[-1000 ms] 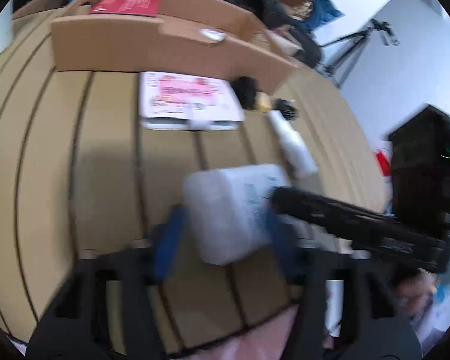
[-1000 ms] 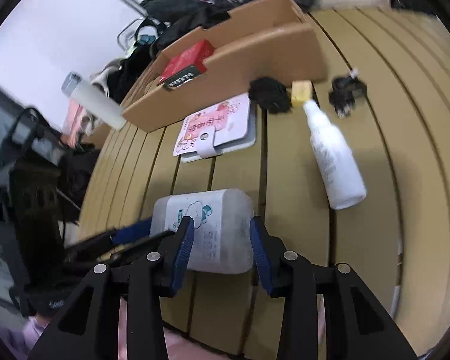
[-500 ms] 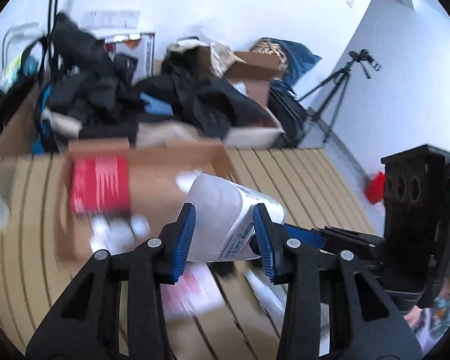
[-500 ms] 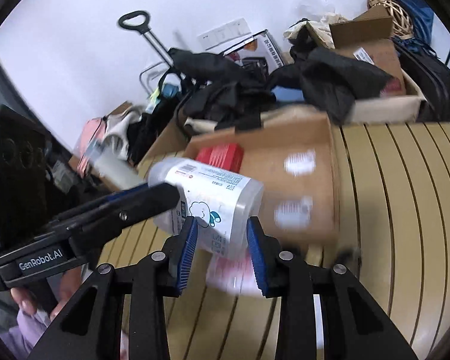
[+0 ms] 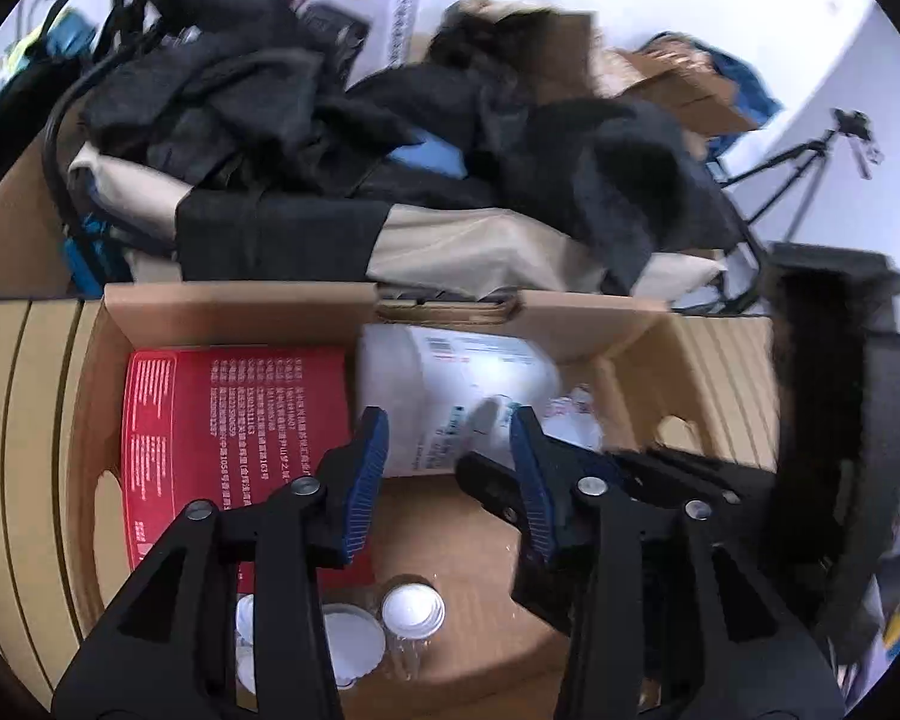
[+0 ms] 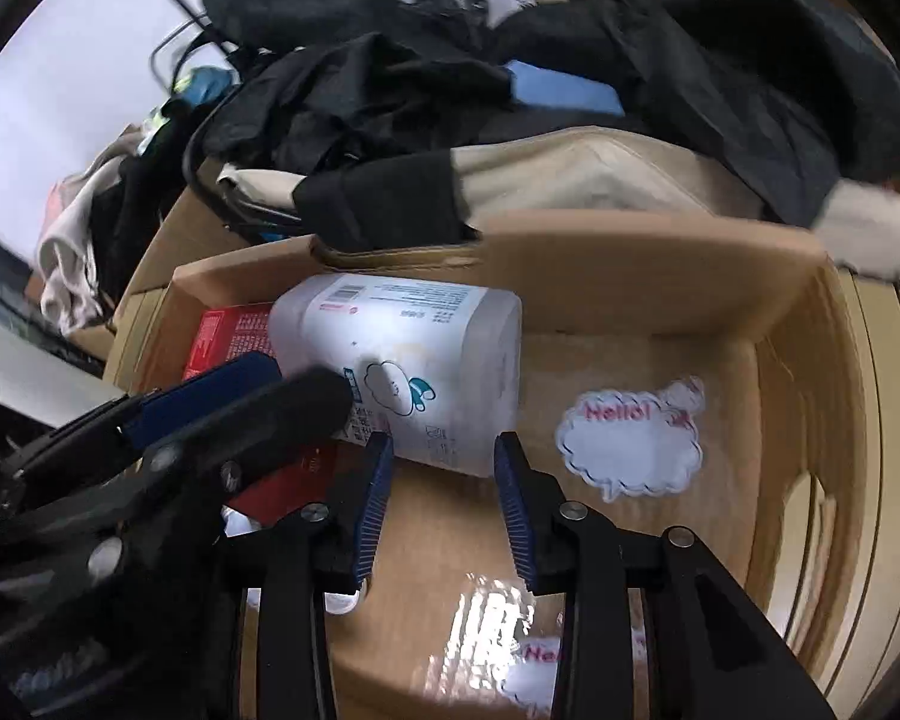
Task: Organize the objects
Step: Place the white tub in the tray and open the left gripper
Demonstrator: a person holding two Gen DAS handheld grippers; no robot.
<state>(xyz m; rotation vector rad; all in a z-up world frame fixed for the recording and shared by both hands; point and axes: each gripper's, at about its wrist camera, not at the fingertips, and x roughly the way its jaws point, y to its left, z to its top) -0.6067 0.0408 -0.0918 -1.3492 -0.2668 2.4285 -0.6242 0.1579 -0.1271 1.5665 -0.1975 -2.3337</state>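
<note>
A large white bottle [image 5: 450,396] with a printed label lies on its side inside the open cardboard box [image 5: 234,306]; it also shows in the right wrist view [image 6: 414,372]. My left gripper [image 5: 447,450] has its blue pads on either side of the bottle's near end. My right gripper [image 6: 441,468] holds the bottle's other end between its blue pads. Both grippers are over the inside of the box [image 6: 798,396]. A red box [image 5: 234,444] lies flat in the box to the left of the bottle.
Small white-capped jars [image 5: 411,609] stand in the box near its front. A white "Hello" sticker [image 6: 630,444] lies on the box floor. Dark clothes and bags [image 5: 390,120] pile up behind the box. The slatted wooden table [image 5: 24,420] shows at left.
Both grippers lifted the white bottle off the table, carried it forward and lowered it into the cardboard box beside the red box.
</note>
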